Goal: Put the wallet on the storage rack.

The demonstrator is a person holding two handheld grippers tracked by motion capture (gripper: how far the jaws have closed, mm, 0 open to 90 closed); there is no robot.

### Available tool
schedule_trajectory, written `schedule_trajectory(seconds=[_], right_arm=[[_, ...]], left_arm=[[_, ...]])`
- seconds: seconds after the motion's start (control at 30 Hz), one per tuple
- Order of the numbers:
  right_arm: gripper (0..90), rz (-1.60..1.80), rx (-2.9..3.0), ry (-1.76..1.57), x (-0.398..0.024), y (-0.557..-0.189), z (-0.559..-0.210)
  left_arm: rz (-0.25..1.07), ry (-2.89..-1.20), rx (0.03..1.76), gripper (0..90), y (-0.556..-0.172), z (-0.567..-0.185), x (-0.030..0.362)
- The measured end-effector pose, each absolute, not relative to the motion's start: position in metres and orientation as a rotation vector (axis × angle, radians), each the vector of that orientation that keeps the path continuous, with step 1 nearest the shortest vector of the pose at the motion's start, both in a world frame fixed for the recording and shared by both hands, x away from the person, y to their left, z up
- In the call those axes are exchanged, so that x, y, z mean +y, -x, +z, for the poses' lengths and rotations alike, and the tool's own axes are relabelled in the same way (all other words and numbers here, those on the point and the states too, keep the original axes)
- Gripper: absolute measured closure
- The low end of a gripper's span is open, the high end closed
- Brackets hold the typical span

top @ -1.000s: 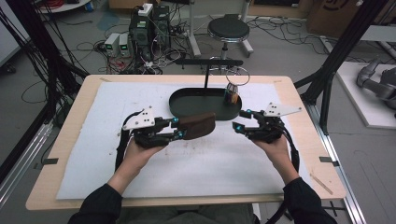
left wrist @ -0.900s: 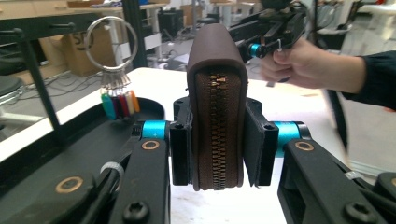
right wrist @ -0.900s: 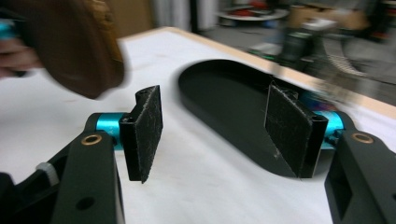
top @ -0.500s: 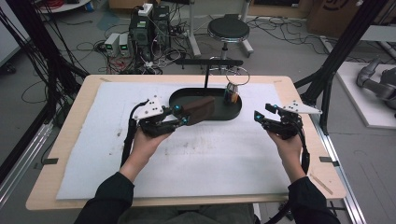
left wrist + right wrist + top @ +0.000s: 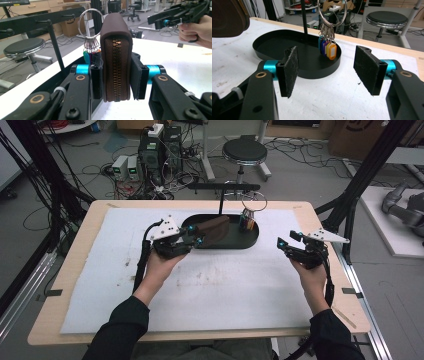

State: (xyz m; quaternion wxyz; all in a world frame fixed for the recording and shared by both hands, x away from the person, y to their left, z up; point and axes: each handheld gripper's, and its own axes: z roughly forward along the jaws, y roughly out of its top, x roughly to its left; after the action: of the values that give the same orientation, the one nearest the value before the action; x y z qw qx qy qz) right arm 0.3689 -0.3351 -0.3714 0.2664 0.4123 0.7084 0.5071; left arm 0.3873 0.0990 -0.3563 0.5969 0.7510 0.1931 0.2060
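Observation:
A brown zip wallet (image 5: pixel 116 50) stands on edge, zip facing the camera, with my left gripper (image 5: pixel 116 77) shut on it. In the high view the left gripper (image 5: pixel 197 240) holds the wallet (image 5: pixel 212 229) over the left end of the black oval tray (image 5: pixel 235 245). A key ring (image 5: pixel 253 202) with coloured tags (image 5: pixel 329 48) hangs from the tray's black T-shaped stand (image 5: pixel 220 200), down into the tray's right end. My right gripper (image 5: pixel 284 245) hovers over the mat right of the tray. Its pads (image 5: pixel 292 70) stand wide apart, and the right gripper (image 5: pixel 328 70) is open with nothing between them.
A white mat (image 5: pixel 200 290) covers the wooden table (image 5: pixel 320 220). Behind the table are a black stool (image 5: pixel 245 152), computer boxes (image 5: pixel 155 150) and cables on the floor. Black frame posts (image 5: pixel 360 185) rise at both sides.
The left gripper has carried the wallet away from me and over the tray's left end. The right gripper has drawn off to the right, away from the wallet, still open.

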Motion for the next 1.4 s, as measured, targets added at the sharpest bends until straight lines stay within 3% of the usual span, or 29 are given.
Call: schedule_trajectory(seconds=[1.4], right_arm=[[37.7,1.349,1.927,-1.130,-0.338,-0.372,-0.376]], left_arm=[[0.477,-1.733,0.647,67.2,-0.475,-0.402,0.069]])
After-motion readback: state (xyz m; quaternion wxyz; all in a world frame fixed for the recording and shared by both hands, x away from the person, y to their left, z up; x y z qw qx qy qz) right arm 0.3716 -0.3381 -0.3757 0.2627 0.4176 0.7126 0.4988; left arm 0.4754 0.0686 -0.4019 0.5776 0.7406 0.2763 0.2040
